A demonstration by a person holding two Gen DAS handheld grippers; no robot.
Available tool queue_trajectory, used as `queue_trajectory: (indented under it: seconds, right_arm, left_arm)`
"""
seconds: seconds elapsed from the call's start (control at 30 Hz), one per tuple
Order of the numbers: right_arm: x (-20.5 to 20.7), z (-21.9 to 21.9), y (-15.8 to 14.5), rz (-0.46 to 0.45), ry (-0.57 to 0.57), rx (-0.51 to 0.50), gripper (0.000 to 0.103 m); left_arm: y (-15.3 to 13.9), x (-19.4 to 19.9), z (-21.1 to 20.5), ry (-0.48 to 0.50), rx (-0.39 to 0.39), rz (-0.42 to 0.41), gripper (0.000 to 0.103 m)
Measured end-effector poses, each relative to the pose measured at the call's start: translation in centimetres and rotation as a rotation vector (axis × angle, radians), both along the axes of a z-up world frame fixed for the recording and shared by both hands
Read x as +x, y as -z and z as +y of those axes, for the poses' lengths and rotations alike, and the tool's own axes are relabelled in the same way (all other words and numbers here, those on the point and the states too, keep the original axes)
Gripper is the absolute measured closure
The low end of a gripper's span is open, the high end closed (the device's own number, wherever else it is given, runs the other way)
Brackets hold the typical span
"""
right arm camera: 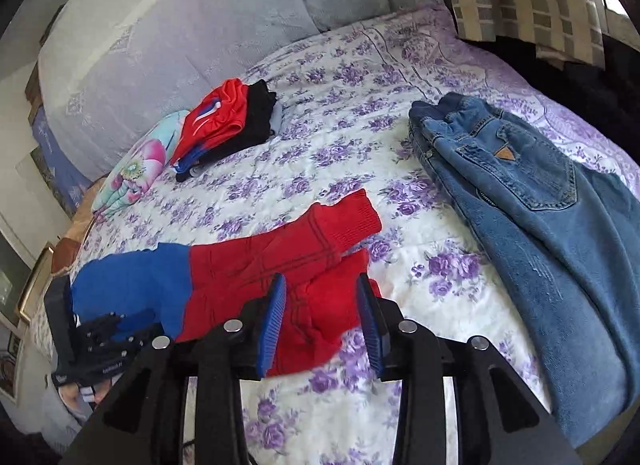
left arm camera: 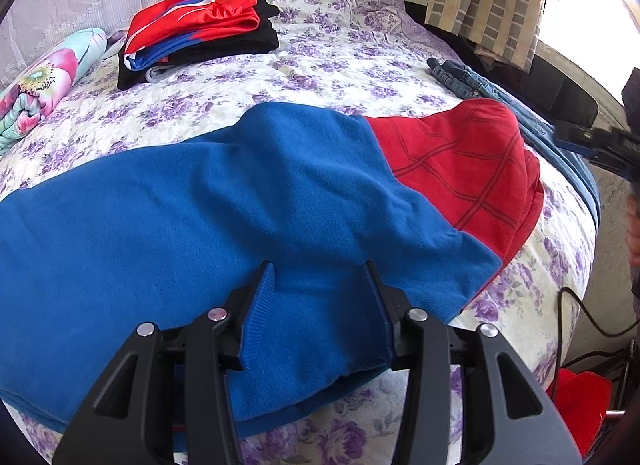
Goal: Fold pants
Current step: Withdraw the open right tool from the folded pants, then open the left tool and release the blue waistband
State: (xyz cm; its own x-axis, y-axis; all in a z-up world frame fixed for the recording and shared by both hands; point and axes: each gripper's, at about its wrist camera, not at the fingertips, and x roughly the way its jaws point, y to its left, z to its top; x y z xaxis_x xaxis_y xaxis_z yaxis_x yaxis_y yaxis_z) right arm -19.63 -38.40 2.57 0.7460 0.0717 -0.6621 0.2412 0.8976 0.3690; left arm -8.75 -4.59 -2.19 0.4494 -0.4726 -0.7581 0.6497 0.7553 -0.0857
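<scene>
**A:** What's nearest on your left camera?

**B:** My left gripper, bottom centre, jaws spread wide over the blue end of the pants. I can't tell if the pads touch the fleece.

**A:** And the right?

**B:** My right gripper, jaws apart too, gripping nothing, over the red leg ends of the pants at lower centre. They lie across the floral bedspread, blue part toward the left edge.

**A:** Farther out?

**B:** Jeans lie along the right side. Beyond, in the upper left, I see a folded stack of clothes, red on black, beside a flowered bundle.
</scene>
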Motion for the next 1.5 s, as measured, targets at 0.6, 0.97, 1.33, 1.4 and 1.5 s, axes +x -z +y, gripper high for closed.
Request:
queue_trajectory:
  seconds: [0.6, 0.97, 1.33, 1.4, 1.5]
  right_arm:
    - [-0.8, 2.8, -2.7, -0.106, -0.076, -0.132, 0.102]
    - [-2.6, 0.6, 2.1, 0.055, -0.021, -0.056, 0.097]
    - [0.8, 6.7, -0.2, 0.02, -0.095, -0.304, 0.065]
    - [2.7, 7.2, 2.8, 0.109, -0.108, -0.323, 0.063]
    - [3.2, 7.4, 4.5, 0.116, -0.117, -0.34, 0.063]
  left_arm:
    - [-0.2, 0.1, 0.2, 0.005, -0.017, 0.006, 0.058]
    - [-0.6, -0.2, 0.3, -0.014, 0.012, -0.014, 0.052]
    - [-2.8, -3.0, -1.9, 0.0, 0.074, -0.198, 0.032]
    - [-1.5, -1.9, -2.0, -0.02, 0.108, -0.14, 0.031]
    - [-0.3, 0.1, -0.8, -0.045, 0.042, -0.005, 0.026]
